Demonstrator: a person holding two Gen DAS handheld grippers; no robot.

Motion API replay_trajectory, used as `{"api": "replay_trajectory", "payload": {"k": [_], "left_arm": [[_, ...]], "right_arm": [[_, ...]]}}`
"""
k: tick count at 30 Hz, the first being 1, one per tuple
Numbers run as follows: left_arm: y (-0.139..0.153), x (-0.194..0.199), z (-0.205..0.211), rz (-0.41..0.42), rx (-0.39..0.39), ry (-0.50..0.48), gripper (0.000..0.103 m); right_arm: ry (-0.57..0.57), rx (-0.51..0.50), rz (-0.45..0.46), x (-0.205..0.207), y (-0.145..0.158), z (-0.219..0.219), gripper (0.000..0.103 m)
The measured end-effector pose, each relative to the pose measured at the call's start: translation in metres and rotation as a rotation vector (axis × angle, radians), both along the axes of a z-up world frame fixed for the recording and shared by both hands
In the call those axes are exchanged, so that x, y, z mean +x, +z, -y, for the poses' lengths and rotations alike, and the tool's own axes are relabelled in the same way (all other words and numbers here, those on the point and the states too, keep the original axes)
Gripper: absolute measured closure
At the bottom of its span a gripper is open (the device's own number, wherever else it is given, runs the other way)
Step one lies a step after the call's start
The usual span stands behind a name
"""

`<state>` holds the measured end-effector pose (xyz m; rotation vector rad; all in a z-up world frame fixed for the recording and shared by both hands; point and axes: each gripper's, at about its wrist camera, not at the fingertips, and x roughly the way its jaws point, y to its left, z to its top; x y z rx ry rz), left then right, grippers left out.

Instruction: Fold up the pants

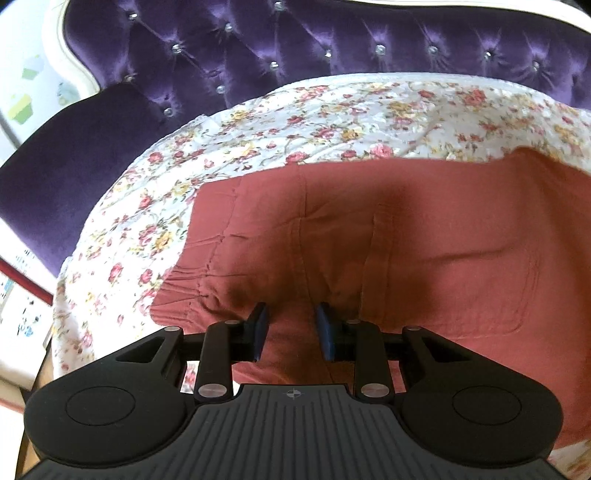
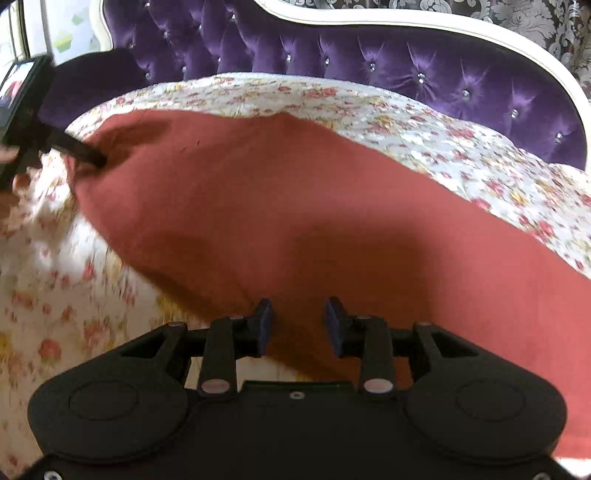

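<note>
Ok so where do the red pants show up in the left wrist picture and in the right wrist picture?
Left wrist view: the red pants fill the centre and right, gathered waistband at their left end, lying on the floral bedspread just beyond the left tool.
Right wrist view: the pants run diagonally from upper left to lower right, ahead of the right tool.
Shared landmark: the purple tufted headboard across the top of both.

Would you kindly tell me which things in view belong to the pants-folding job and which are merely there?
Part of the job:
- red pants, spread on the bed
- left tongs, open above the cloth
- right tongs, open above the cloth

Just there:
- floral bedspread under the pants
- purple tufted headboard
- patterned wallpaper
</note>
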<state>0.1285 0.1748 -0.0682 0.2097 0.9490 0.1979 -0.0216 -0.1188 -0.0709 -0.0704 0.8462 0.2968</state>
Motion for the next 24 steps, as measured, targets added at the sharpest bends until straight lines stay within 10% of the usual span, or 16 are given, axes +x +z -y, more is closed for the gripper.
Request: {"api": "replay_trajectory", "payload": {"k": [13, 24], "left_arm": [[0.013, -0.03, 0.105, 0.012, -0.079, -0.256, 0.074], [0.006, -0.034, 0.147, -0.034, -0.155, -0.341, 0.074]], "right_arm": [[0.097, 0.102, 0.145, 0.005, -0.005, -0.028, 0.062], [0.147, 0.175, 0.002, -0.018, 0.0, -0.015, 0.076]]}}
